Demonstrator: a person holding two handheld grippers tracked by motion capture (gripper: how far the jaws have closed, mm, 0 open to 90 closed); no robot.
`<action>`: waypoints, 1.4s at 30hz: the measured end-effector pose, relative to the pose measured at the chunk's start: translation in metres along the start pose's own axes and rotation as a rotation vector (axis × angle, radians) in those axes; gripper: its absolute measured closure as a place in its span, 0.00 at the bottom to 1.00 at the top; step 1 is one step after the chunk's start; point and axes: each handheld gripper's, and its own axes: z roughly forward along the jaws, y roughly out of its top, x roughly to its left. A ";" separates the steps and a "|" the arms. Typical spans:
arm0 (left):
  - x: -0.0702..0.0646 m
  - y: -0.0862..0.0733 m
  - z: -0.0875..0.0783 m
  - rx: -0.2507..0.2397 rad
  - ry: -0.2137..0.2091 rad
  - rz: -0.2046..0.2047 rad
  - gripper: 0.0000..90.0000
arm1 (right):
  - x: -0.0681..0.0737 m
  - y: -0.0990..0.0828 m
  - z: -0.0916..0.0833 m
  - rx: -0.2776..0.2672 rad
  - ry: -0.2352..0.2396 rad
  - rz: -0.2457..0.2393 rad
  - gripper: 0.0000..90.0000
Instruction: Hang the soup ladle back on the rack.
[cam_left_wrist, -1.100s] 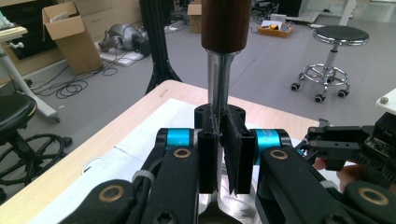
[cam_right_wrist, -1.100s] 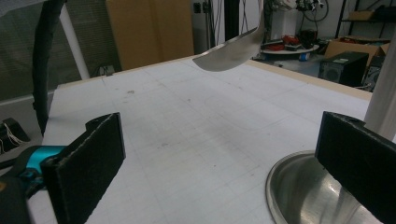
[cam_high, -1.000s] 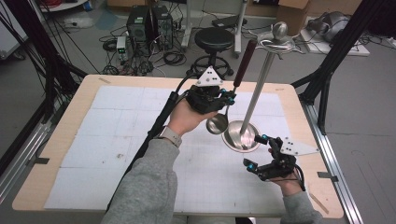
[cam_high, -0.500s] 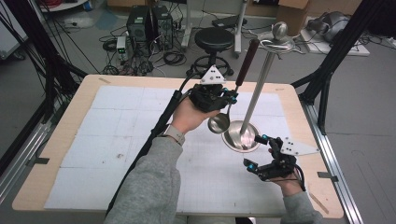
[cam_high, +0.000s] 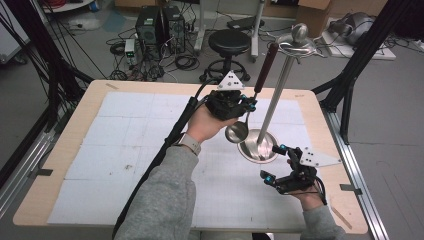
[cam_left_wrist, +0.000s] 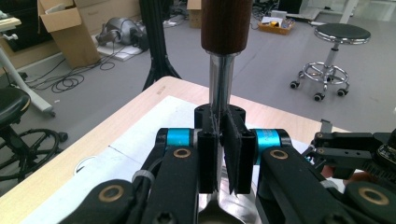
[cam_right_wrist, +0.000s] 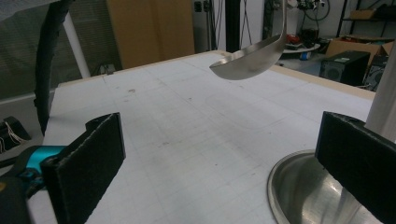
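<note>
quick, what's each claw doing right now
left claw: closed on the ladle by its metal handle.
right claw: open, holding nothing, beside the stand's base.

Count on the bench: 1 ladle, 1 stand, 2 grippers.

1 ladle with a dark wooden handle; 1 steel stand (1 round base, 1 upright pole); 1 left gripper and 1 right gripper, each with 2 black fingers; behind the bench, 1 stool.

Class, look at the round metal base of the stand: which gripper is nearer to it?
Right. The right gripper sits open at the base's rim; the left gripper holds the ladle above and beside it.
</note>
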 end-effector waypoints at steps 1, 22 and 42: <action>0.000 0.000 0.000 0.001 0.002 -0.003 0.93 | 0.000 0.000 0.000 0.000 0.000 0.000 0.01; -0.007 -0.003 -0.006 -0.030 -0.041 0.063 0.68 | 0.000 0.000 -0.001 -0.003 -0.001 0.003 0.01; 0.009 -0.053 -0.036 -0.065 0.002 0.018 0.14 | -0.001 -0.001 0.002 0.012 0.004 -0.003 0.01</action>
